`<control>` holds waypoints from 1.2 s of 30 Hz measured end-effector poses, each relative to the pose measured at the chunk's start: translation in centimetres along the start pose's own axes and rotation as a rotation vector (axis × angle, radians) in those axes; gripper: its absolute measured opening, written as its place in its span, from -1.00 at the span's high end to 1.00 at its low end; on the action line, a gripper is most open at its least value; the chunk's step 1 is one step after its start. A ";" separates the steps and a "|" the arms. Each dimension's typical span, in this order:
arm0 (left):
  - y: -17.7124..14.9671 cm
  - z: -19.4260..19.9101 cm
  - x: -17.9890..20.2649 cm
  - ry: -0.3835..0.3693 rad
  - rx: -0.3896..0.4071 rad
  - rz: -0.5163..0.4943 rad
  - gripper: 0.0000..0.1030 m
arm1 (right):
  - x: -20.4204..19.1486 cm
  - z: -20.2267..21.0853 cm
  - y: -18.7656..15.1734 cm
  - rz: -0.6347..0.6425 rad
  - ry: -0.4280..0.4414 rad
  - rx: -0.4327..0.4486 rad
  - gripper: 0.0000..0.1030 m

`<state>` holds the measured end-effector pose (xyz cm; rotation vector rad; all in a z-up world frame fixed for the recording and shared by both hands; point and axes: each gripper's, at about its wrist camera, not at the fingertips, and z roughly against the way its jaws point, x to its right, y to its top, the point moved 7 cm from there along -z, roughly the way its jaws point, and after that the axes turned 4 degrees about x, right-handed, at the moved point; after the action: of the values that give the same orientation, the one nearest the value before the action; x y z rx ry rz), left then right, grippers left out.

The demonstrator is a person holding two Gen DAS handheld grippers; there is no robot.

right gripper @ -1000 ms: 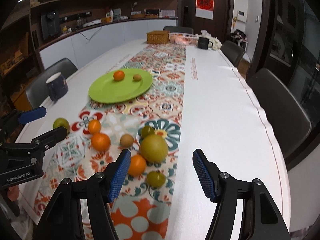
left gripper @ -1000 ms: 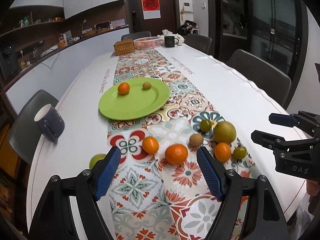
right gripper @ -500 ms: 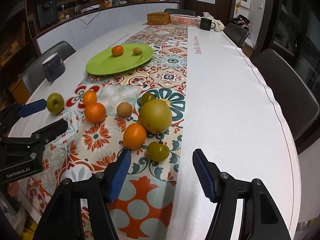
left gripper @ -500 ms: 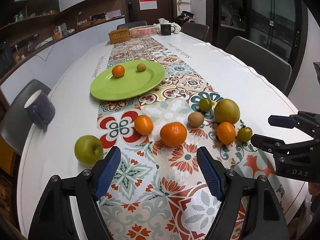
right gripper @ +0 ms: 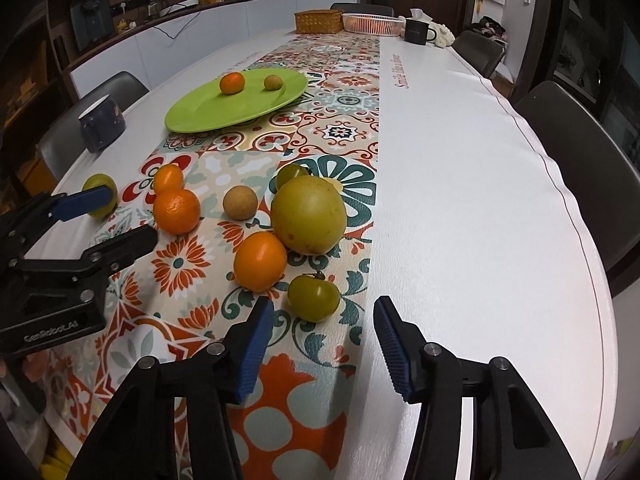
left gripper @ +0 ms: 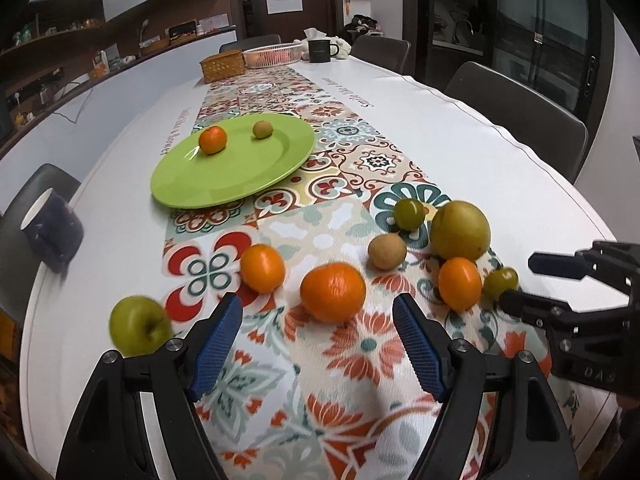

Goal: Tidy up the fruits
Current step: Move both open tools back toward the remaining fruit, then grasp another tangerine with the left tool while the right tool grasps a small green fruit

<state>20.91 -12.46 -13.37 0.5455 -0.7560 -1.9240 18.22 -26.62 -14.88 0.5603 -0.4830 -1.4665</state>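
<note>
A green plate (left gripper: 240, 176) holds an orange (left gripper: 213, 140) and a small brown fruit (left gripper: 262, 129). Loose fruit lies on the patterned runner: a large orange (left gripper: 333, 292), a smaller orange (left gripper: 263, 268), a green apple (left gripper: 138, 326), a brown fruit (left gripper: 387, 252), a big yellow-green pear (left gripper: 460, 230), another orange (right gripper: 260, 261) and a green tomato (right gripper: 314, 297). My left gripper (left gripper: 318, 344) is open, just before the large orange. My right gripper (right gripper: 323, 346) is open, just before the green tomato.
A dark blue mug (left gripper: 52, 228) stands near the table's left edge. A wicker box (left gripper: 222, 66), a pink basket (left gripper: 268, 55) and a dark mug (left gripper: 321, 50) stand at the far end. Chairs (right gripper: 584, 168) line both sides.
Both grippers have moved down and forward toward the loose fruit, which now looks larger and closer. Both stay open. No fruit has moved.
</note>
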 end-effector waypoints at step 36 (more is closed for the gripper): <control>0.1 -0.2 0.7 -0.036 -0.048 0.018 0.21 | -0.7 0.3 1.1 -0.014 0.040 0.036 0.40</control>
<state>20.77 -13.19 -13.44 0.4743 -0.7331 -1.9344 18.86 -25.93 -13.89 0.6223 -0.4756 -1.4598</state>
